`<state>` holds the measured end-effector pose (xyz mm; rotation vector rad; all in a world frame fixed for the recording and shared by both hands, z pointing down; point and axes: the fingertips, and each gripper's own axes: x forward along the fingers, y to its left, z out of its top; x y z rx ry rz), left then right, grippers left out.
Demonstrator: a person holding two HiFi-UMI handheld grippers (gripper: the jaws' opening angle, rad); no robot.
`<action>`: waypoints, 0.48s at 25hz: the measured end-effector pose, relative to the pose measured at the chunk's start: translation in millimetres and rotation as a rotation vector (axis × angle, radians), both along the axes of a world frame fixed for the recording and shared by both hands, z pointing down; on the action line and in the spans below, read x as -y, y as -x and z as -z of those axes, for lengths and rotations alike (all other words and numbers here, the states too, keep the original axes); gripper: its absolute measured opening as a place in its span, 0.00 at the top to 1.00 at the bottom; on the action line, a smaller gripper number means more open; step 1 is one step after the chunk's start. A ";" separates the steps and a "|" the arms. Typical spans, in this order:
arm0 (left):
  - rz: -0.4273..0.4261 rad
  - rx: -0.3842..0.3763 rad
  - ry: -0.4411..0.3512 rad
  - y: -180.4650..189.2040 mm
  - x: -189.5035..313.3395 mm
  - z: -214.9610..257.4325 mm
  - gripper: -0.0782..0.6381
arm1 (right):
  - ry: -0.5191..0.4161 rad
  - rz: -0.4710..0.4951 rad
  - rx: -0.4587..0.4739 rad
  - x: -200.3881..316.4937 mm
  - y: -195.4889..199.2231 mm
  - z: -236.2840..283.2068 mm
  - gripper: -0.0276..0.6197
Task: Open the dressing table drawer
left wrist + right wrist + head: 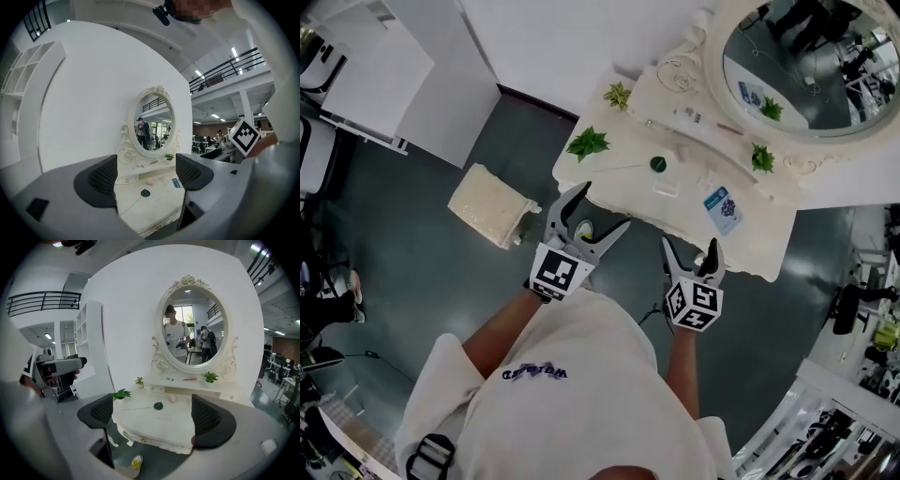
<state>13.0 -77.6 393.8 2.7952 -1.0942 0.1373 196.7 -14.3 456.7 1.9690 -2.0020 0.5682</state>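
The drawer (159, 442) is in the front of the white dressing table (623, 192). In the right gripper view it sits at the lower middle of the frame, under the scalloped edge of the tabletop. It looks flush with that edge, so it appears to be shut. A small gold knob (143, 439) marks its face, and the same knob (157, 227) shows at the bottom of the left gripper view. From the head view the tabletop runs across the upper right of the frame, and the drawer's face is hidden beneath it.

The left gripper (605, 206) is at the centre of the head view, with its tips over the near edge of the table. Its jaws are spread wide with nothing between them. The right gripper (689, 246) is just right of centre, near the same edge. Its jaws are also apart and empty. Neither gripper touches the knob.

The step in hand appears to be the approach, with no grip made yet. The next move calls for lowering one gripper below the tabletop edge to the level of the knob. The jaws would then go either side of the knob and close on it. The knob is small, so the jaws need to be well centred before the gripper pulls straight back toward the person.
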 end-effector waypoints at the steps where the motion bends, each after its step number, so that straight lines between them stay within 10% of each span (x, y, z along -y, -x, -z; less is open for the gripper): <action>1: 0.001 0.001 0.000 -2.4 11.8 -3.2 0.34 | -0.001 0.000 0.000 13.2 -2.4 -0.3 0.15; 12: -0.039 0.001 0.057 -16.2 106.9 -54.7 0.34 | 0.078 0.082 -0.034 120.8 17.0 -38.0 0.15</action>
